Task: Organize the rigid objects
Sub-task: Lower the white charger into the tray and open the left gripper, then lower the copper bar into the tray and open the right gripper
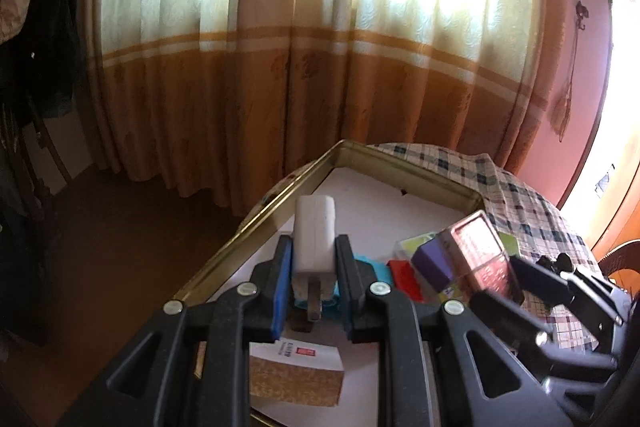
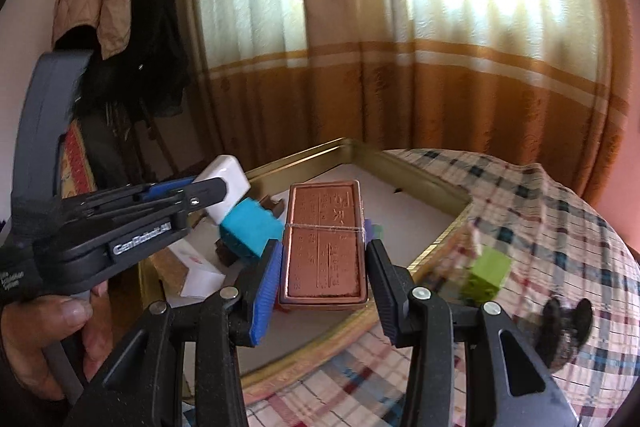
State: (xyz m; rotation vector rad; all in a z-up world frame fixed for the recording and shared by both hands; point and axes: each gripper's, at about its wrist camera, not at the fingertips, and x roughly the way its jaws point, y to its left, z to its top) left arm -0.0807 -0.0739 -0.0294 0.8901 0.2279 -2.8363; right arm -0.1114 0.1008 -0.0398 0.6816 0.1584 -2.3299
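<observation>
My left gripper [image 1: 314,267] is shut on a white plug adapter [image 1: 314,239], prongs toward the camera, above the gold-rimmed tray [image 1: 400,163]. From the right wrist view the left gripper [image 2: 216,195] and the adapter [image 2: 228,183] hang over the tray's left part. My right gripper [image 2: 324,267] is shut on a copper-red tin [image 2: 324,247] with a thin band around its middle, held over the tray's near rim [image 2: 420,167]. The tin [image 1: 480,251] also shows at the right of the left wrist view. A teal block [image 2: 250,227] lies in the tray.
The tray also holds a cork-patterned white box [image 1: 296,375], a red block [image 1: 404,279] and a purple block [image 1: 432,263]. On the checked tablecloth [image 2: 540,211] right of the tray are a green block [image 2: 486,275] and a small black object [image 2: 564,323]. Curtains hang behind.
</observation>
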